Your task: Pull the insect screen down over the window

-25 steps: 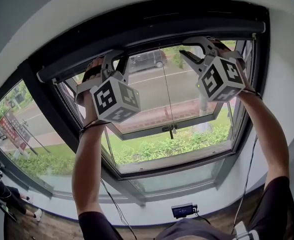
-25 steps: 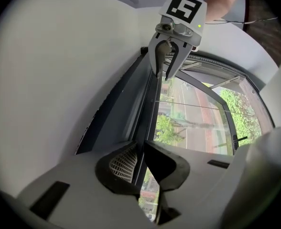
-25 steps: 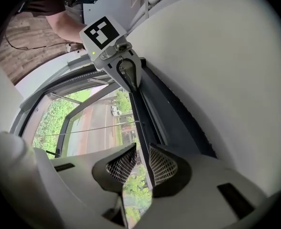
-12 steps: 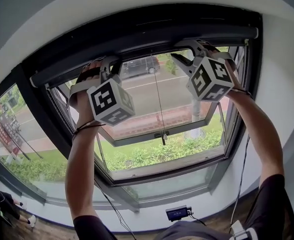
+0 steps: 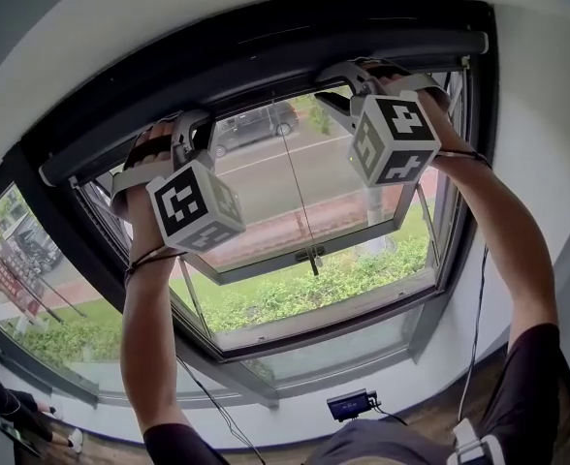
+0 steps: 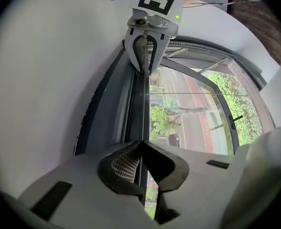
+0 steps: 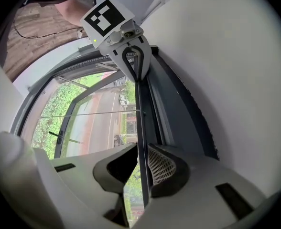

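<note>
The insect screen's dark pull bar (image 5: 266,71) sits rolled up at the window's top. My left gripper (image 5: 183,129) reaches up to it at the left and my right gripper (image 5: 348,80) at the right. In the left gripper view the bar's thin edge (image 6: 143,109) runs between the jaws of the left gripper (image 6: 140,144), which have just been closing and are pinched on it. The right gripper (image 7: 139,149) has also just been closing, and its pads press on the bar's edge (image 7: 140,104). A thin pull cord (image 5: 293,177) hangs from the bar's middle to a small handle (image 5: 310,256).
Behind the cord a glass sash (image 5: 363,231) stands tilted outward over a hedge and a street. White wall (image 5: 547,163) curves close round the dark window frame (image 5: 464,211). A small device (image 5: 353,405) and cables lie on the floor below.
Both grippers sit slightly further left in the head view, which has swung. They stay up at the bar, and the bar has not visibly come down.
</note>
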### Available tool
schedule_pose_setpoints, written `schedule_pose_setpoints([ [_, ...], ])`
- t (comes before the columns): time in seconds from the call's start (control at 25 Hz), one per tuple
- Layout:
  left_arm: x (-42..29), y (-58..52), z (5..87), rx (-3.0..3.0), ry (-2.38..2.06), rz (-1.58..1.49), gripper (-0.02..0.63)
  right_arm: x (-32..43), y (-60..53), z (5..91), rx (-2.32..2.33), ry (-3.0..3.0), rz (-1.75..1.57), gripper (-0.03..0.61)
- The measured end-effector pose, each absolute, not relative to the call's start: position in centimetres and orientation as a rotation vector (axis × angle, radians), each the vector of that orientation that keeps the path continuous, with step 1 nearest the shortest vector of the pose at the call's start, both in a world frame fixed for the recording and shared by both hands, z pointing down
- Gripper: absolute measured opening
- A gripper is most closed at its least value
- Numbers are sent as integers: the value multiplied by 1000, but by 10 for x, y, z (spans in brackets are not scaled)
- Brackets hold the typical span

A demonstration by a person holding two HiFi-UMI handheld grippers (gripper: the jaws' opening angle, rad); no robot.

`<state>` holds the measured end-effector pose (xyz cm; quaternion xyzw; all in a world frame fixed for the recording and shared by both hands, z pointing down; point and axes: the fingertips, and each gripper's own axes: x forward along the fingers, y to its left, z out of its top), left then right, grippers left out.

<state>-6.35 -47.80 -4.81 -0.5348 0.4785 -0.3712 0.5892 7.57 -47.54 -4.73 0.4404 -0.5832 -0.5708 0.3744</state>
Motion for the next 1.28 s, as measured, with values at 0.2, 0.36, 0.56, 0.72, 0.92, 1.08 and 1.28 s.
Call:
schedule_pose_setpoints([
  [0.2, -63, -477, -51, -1224, 1122, -844, 29, 76, -475, -53, 1147, -1422, -1491, 52],
  [0.36, -62, -478, -50, -1225, 1122, -857, 29, 76, -476, -53, 1151, -1430, -1483, 28],
  [0.56, -61, -476, -49, -1242, 1112, -861, 26, 77, -475, -50, 1128, -1422, -1445, 25],
  [0.72, -66, -475, -46, -1247, 1095, -895, 25, 75, -474, -49, 1117, -1433, -1423, 23],
  [0.92, -66, -477, -43, -1249, 1078, -931, 23, 75, -475, -49, 1093, -1432, -1404, 23],
  [1.08, -65, -474, -26, -1275, 1069, -933, 23, 73, -472, -30, 1056, -1461, -1374, 21],
  [1.28, -65, -474, -2, -1301, 1053, -947, 21, 72, -472, -5, 1012, -1494, -1340, 21],
])
